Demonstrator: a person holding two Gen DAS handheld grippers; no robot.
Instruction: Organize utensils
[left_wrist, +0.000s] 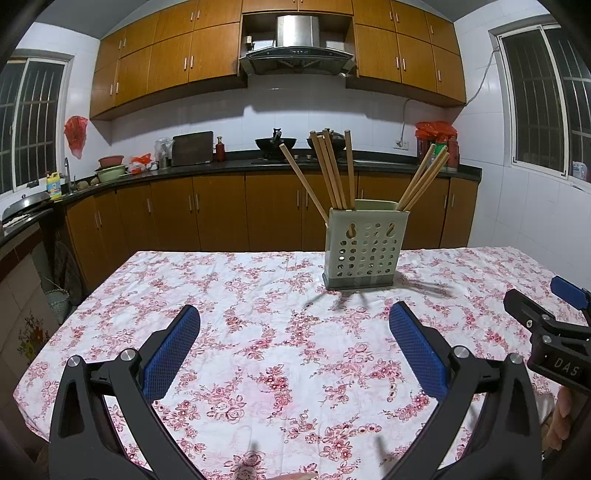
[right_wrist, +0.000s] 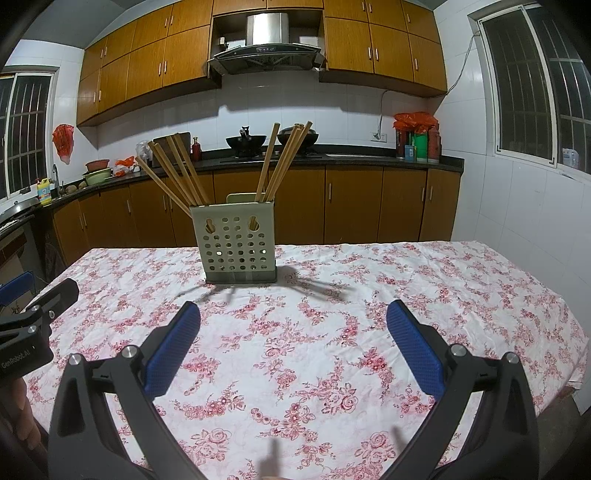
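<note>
A pale green perforated utensil holder stands upright on the floral tablecloth, well beyond both grippers. Several wooden chopsticks stick out of it in two fanned groups, left and right compartments. My left gripper hovers over the cloth, open, nothing between its blue pads. My right gripper is likewise open and empty. The right gripper also shows at the right edge of the left wrist view; the left gripper shows at the left edge of the right wrist view.
A kitchen counter with woks, bottles and bowls runs behind the table, with wooden cabinets below and above. Barred windows flank the room. The table's left edge and right edge drop off to the floor.
</note>
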